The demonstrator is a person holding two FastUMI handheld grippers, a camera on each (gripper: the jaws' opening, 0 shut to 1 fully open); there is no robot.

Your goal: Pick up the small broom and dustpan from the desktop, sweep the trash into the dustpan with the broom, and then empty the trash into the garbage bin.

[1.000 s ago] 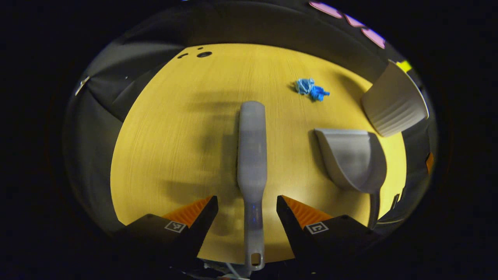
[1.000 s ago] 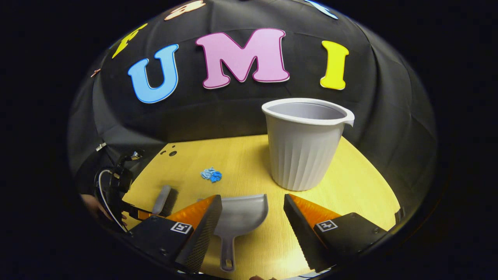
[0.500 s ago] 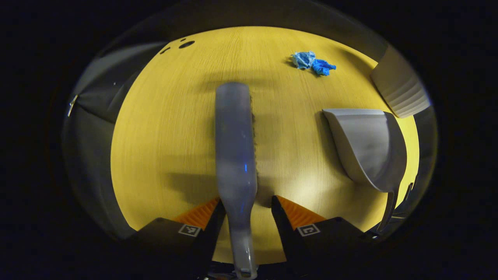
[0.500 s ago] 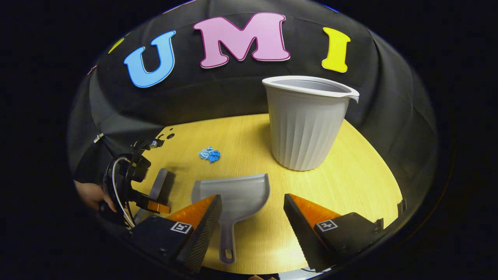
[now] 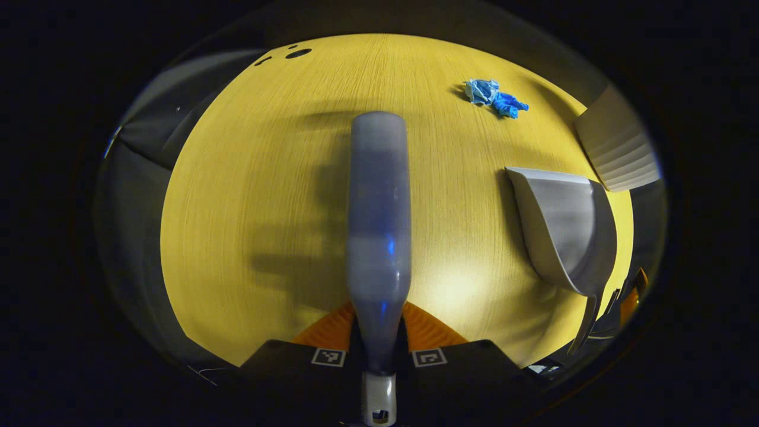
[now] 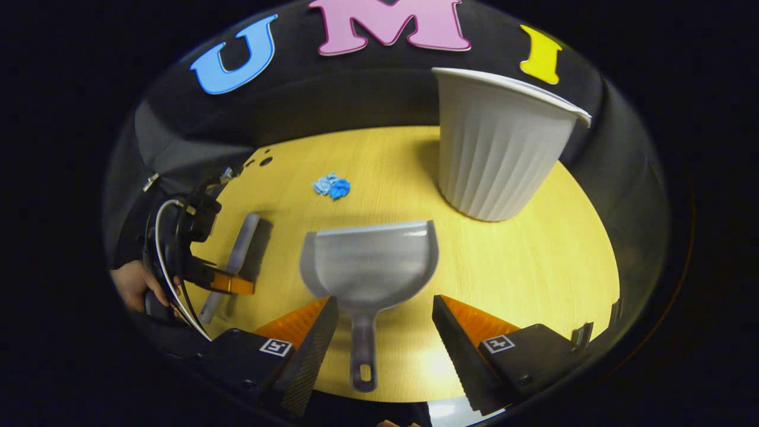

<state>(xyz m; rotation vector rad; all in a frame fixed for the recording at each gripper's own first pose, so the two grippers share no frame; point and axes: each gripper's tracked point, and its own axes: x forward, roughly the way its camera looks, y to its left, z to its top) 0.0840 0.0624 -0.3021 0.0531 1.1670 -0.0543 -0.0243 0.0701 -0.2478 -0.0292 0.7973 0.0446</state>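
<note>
In the left gripper view my left gripper [image 5: 379,317] is shut on the handle of the grey broom [image 5: 379,213], which points away over the yellow desktop [image 5: 249,178]. The right gripper view shows that broom [image 6: 244,249] at left, held by the left gripper [image 6: 228,283] and a hand [image 6: 137,286]. My right gripper [image 6: 384,303] stands open, one finger on each side of the handle of the grey dustpan [image 6: 370,258], not touching it. Crumpled blue trash [image 6: 332,187] lies beyond the pan. The dustpan [image 5: 566,228] and the trash [image 5: 495,99] lie right of the broom.
A white ribbed garbage bin [image 6: 498,148] stands upright at the back right of the desktop [image 6: 533,267], and its side [image 5: 619,151] is at the right edge of the left gripper view. Small cable holes [image 5: 296,53] mark the far left corner. The near table edge lies just below both grippers.
My left gripper has shut on the broom handle, having stood open around it. My right gripper has moved forward and tilted down, so the dustpan handle now lies between its open fingers.
</note>
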